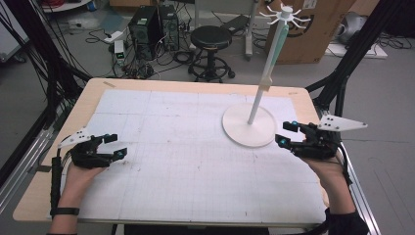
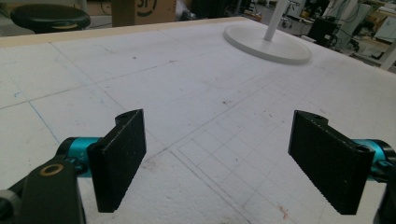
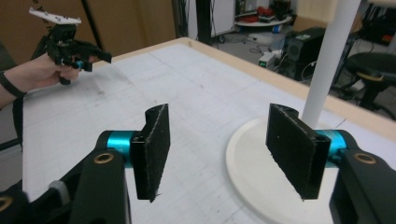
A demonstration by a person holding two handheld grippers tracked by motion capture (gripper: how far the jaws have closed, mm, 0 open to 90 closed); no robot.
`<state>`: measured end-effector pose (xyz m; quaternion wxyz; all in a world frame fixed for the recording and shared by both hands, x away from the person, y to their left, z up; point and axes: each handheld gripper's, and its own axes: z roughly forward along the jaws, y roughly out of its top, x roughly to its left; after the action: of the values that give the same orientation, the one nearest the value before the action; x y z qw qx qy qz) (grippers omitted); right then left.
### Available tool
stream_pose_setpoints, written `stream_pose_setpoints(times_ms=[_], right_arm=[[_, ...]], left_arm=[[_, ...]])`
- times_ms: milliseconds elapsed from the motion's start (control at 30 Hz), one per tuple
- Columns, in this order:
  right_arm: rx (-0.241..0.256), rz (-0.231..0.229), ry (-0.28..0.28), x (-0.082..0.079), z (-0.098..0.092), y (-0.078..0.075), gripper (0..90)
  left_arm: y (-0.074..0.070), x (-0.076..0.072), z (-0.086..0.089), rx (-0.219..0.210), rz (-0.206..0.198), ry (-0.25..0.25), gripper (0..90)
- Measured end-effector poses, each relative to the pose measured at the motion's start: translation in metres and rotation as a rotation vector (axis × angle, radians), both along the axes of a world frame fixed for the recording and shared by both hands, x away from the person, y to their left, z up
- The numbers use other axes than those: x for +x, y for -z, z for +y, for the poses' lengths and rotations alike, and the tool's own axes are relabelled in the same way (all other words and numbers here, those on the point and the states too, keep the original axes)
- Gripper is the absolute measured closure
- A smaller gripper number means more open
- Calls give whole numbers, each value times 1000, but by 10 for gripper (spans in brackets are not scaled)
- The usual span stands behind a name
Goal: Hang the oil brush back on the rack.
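Gridded desk (image 1: 195, 161) bare mid-frame; both grippers, left (image 1: 111, 146) and right (image 1: 288, 133), jaws wide, empty; right sits near tall stand (image 1: 249, 125), risk of tipping it.

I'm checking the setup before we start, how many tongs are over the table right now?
2. The left tongs sit over the table's left edge, open and empty. The right tongs are at the right side, open, beside the stand's round base. Nothing appears hidden.
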<state>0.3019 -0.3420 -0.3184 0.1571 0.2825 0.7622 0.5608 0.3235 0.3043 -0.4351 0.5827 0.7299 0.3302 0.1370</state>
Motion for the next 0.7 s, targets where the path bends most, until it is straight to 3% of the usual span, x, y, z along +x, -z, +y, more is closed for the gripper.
stream_pose_setpoints(times_ms=[300,367,467,700], right_arm=[[-26,72,17,7,-1,47,305],[-15,70,27,7,-2,55,303],[-1,84,30,9,-2,65,294],[-24,109,23,13,3,75,280]], left_arm=[[3,1,-1,20,0,-5,198],[3,0,-1,20,1,-6,197],[4,0,-1,22,4,-13,196],[6,1,-2,33,4,-15,195]])
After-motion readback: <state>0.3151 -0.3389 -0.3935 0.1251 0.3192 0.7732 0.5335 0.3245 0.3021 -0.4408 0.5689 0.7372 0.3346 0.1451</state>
